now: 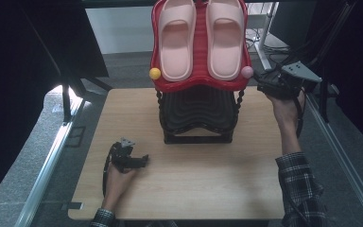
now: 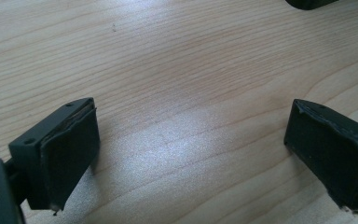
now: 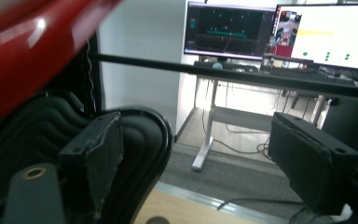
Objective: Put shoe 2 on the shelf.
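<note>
At the far end of the pale wooden table (image 1: pixel 184 179), a pair of pink foam slippers (image 1: pixel 201 38) sits on the red ridged top tray (image 1: pixel 199 84) of a two-tier rack, above its black lower tray (image 1: pixel 198 111). Your right gripper (image 1: pixel 264 87) hangs beside that rack, jaws apart and empty. Your left gripper (image 1: pixel 144 160) rests low over bare tabletop, jaws spread wide, nothing between them.

The pink slippers (image 1: pixel 201 35) are cut off at the high view's top edge. The red tray (image 3: pixel 23 51) is a blur in the right gripper view. The black tray (image 1: pixel 198 111) lies half hidden beneath it. The monitor text (image 3: pixel 326 39) is too small to read.
</note>
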`<state>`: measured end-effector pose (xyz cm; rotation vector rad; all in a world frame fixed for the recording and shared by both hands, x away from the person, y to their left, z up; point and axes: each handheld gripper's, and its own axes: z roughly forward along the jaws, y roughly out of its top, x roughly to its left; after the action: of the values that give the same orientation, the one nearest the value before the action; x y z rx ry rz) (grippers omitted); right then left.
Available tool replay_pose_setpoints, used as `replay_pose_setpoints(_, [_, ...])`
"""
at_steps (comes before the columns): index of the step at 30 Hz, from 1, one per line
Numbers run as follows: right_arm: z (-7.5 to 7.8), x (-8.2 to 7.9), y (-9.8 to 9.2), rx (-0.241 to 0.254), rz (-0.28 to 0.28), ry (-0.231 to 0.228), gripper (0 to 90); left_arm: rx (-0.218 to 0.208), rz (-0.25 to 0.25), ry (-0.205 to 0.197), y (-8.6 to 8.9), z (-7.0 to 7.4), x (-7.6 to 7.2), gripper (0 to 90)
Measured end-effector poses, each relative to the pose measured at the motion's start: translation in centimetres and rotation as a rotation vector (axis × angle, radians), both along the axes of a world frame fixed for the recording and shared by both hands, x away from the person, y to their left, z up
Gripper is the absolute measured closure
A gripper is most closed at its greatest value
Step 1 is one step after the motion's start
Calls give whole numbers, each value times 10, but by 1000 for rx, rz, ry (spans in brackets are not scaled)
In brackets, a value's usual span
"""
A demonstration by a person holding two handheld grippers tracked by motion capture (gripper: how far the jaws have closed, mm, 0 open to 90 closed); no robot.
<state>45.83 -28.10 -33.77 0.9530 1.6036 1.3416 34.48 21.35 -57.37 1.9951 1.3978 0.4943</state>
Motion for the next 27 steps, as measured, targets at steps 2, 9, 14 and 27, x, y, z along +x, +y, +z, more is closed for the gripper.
replay_pose_setpoints(2, [-6, -1, 0, -5, 2, 20, 135, 1, -1, 0, 0, 0, 0, 31])
replay_pose_setpoints(9, [-25, -3, 0, -31, -17, 66, 87, 1, 0, 1, 0, 0, 0, 31])
replay_pose_setpoints(14, [-36, -6, -3, -26, -6, 92, 82, 1, 0, 1, 0, 0, 0, 31])
replay_pose_setpoints(27, [-67, -26, -20, -50, 21, 170, 66, -1, 3, 3, 0, 0, 0, 31])
